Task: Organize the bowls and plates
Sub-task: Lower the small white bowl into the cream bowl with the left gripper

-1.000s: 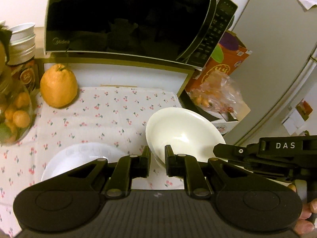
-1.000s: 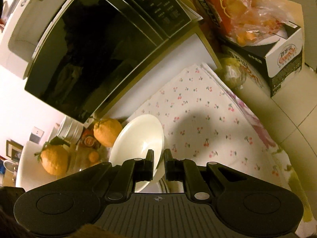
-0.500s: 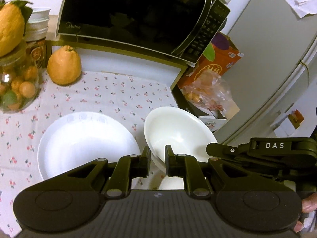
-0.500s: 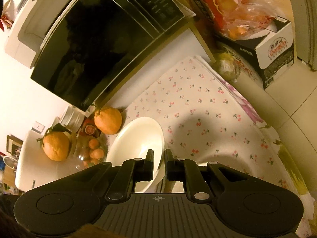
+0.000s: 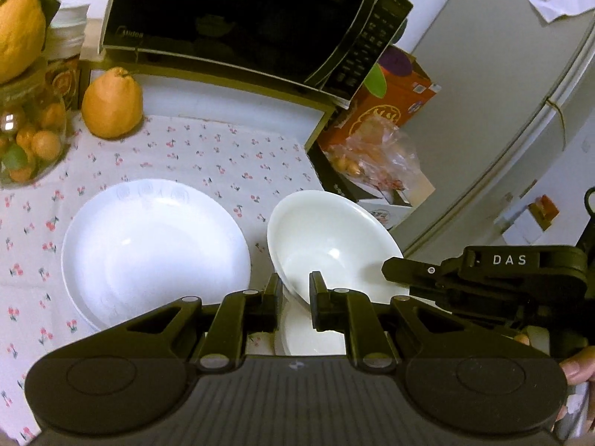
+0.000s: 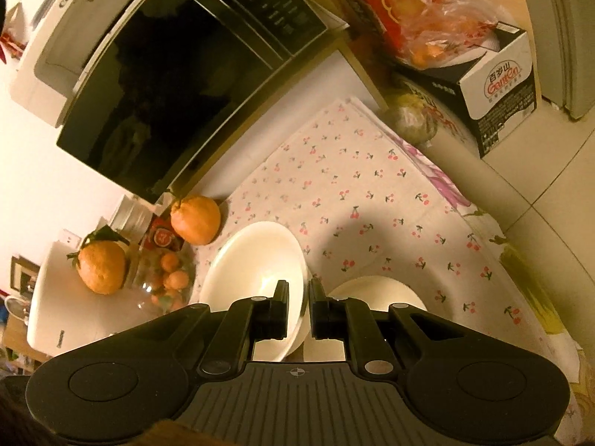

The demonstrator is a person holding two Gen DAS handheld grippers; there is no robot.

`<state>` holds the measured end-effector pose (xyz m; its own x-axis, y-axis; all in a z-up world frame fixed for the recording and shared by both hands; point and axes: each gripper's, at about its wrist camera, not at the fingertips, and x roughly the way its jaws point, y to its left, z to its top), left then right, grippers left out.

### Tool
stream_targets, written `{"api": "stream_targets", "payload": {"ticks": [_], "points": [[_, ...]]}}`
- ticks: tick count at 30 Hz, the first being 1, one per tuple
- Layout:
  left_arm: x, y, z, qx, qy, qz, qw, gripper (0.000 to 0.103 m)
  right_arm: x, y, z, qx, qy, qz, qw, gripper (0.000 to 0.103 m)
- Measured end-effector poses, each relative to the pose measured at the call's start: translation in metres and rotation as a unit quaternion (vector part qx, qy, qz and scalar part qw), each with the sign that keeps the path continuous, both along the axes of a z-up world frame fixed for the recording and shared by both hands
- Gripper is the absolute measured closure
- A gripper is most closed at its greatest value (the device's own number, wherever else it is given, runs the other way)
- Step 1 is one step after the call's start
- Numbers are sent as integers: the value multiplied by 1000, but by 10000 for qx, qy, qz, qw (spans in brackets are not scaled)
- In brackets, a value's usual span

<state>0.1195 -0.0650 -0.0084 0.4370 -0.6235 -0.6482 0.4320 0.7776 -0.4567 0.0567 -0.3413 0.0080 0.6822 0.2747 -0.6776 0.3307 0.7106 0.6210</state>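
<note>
A white bowl [image 5: 334, 238] hangs tilted above the cherry-print cloth [image 5: 208, 148]. My left gripper [image 5: 295, 290] is shut on its near rim. The right gripper [image 5: 394, 271] comes in from the right and pinches the bowl's right rim. In the right wrist view the same bowl [image 6: 256, 260] sits left of centre, with my right gripper [image 6: 300, 293] shut on its edge. Under the bowl lies another white dish [image 5: 308, 334], also seen to the right of the fingers as a pale dish [image 6: 375, 286]. A stack of white plates [image 5: 156, 249] rests on the cloth to the left.
A black microwave [image 5: 238, 26] stands at the back on a shelf. A large orange fruit [image 5: 111, 104] and a glass jar of small oranges [image 5: 26, 141] sit at the back left. Boxes and a bag of fruit [image 5: 375, 156] crowd the right edge, beside a fridge [image 5: 502, 93].
Both grippers drew back toward the near side of the table with the bowl between them. The plate stack came into full view, and the second white dish appeared under the bowl.
</note>
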Motion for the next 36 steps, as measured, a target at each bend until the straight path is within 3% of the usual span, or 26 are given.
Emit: {"api": "stream_targets", "payload": {"ticks": [4,13,36], "points": [[-3,3,-2,-61,45,4,10000,90,-6,-2,2,94,-59,28,9999,91],[-12,-4,-10,117,105,-157,9998,89,-11,7,-1,-507,141,228,9984,91],[-19,-22,-34,530,322,-418,9972,88,-12,-3,-30,-612,744,270,9950,89]]}}
